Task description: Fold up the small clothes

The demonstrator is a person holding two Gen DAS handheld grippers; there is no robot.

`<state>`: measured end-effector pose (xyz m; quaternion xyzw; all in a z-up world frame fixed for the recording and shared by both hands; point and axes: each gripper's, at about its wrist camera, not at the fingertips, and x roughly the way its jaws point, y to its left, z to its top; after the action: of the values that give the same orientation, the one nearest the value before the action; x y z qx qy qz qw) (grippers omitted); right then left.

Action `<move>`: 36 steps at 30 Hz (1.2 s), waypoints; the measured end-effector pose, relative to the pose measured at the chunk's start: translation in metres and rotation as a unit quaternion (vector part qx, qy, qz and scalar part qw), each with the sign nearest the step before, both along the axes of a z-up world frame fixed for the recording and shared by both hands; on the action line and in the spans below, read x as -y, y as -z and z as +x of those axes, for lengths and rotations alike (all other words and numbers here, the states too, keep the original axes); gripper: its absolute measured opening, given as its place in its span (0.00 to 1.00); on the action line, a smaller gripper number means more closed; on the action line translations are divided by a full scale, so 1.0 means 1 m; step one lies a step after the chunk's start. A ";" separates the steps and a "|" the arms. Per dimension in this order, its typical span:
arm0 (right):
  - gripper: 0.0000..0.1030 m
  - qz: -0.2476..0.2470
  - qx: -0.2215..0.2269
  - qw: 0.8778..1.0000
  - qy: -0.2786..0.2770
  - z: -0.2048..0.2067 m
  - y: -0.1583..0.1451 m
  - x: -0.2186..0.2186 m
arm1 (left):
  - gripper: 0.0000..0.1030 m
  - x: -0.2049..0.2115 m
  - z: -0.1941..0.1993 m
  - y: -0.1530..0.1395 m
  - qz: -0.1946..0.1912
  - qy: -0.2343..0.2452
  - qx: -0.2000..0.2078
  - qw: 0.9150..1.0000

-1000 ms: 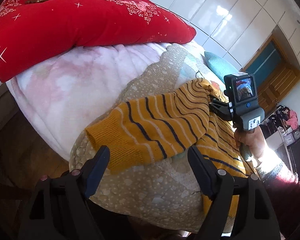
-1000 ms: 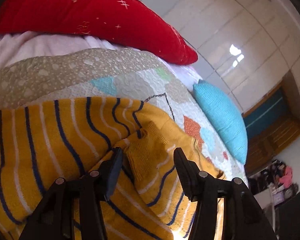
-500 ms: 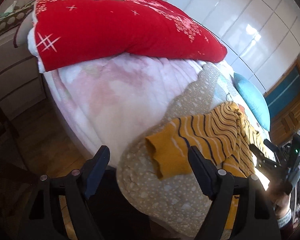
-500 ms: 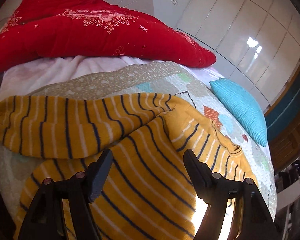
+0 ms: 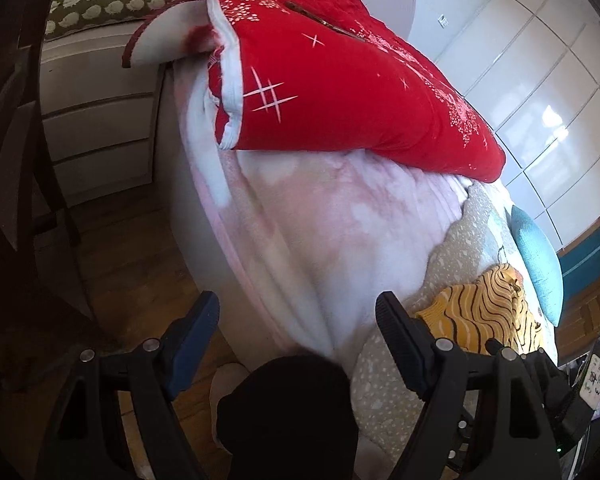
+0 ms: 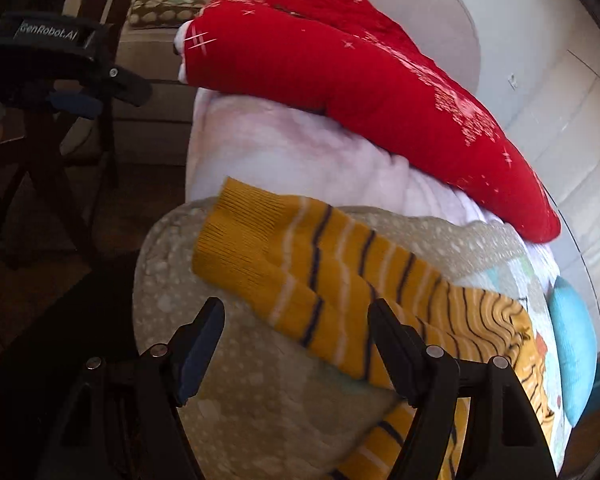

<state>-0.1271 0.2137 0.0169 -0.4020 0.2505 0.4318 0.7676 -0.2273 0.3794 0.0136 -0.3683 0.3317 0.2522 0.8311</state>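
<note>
Nearest in the right wrist view, the right gripper [image 6: 296,340] hangs with its jaws spread wide and nothing between them, just over the near edge of the speckled beige quilt [image 6: 260,392]. Just beyond its fingertips lies the mustard sweater [image 6: 340,276] with navy and pale stripes, one sleeve stretched out toward the near left so its ribbed cuff [image 6: 224,240] sits close to the quilt's rounded corner, while the body of the garment runs off to the far right. The left gripper [image 5: 296,320] is likewise released and empty, held back off the bed's near left side over the wooden floor [image 5: 112,248], well apart from the sweater [image 5: 488,304], which shows only small at the right of that view. To fold the sleeve well, I judge the right gripper should come down on the cuff itself, pinching both knit layers at the ribbing rather than mid-sleeve, then carry it across the body in one low arc so the stripes lie flat and no bunching forms at the shoulder; the left gripper would do best to return and pin the body near the shoulder seam first. Farther back the pink blanket [image 6: 284,148] spreads under the red duvet [image 6: 360,76], and a turquoise cushion [image 6: 572,344] rests at the far right.
</note>
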 end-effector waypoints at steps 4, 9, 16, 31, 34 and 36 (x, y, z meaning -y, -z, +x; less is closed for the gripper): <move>0.25 -0.023 -0.012 1.000 -0.008 0.001 0.017 -0.035 | 0.77 -0.003 -0.001 0.006 -0.011 -0.003 -0.004 1.000; 0.08 0.042 -0.048 0.998 0.029 0.027 -0.019 -0.044 | 0.77 0.005 0.004 0.003 -0.005 0.008 -0.005 1.000; 0.09 0.278 -0.078 0.933 0.217 0.141 -0.159 0.084 | 0.77 0.029 0.026 -0.011 0.011 0.049 0.002 0.999; 0.11 0.290 -0.174 0.695 0.634 0.277 -0.044 0.486 | 0.77 0.129 0.108 -0.021 0.028 0.201 -0.013 0.979; 0.23 0.282 -0.195 0.668 0.661 0.273 -0.015 0.514 | 0.77 0.154 0.123 -0.019 0.035 0.236 -0.023 0.971; 0.37 0.286 -0.199 0.665 0.661 0.266 -0.010 0.528 | 0.77 0.169 0.133 -0.015 0.038 0.260 -0.031 0.964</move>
<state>0.1390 -0.3143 0.0267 0.2038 0.4613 -0.0689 0.8607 -0.0943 0.2107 0.0285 -0.2300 0.4319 0.0515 0.8706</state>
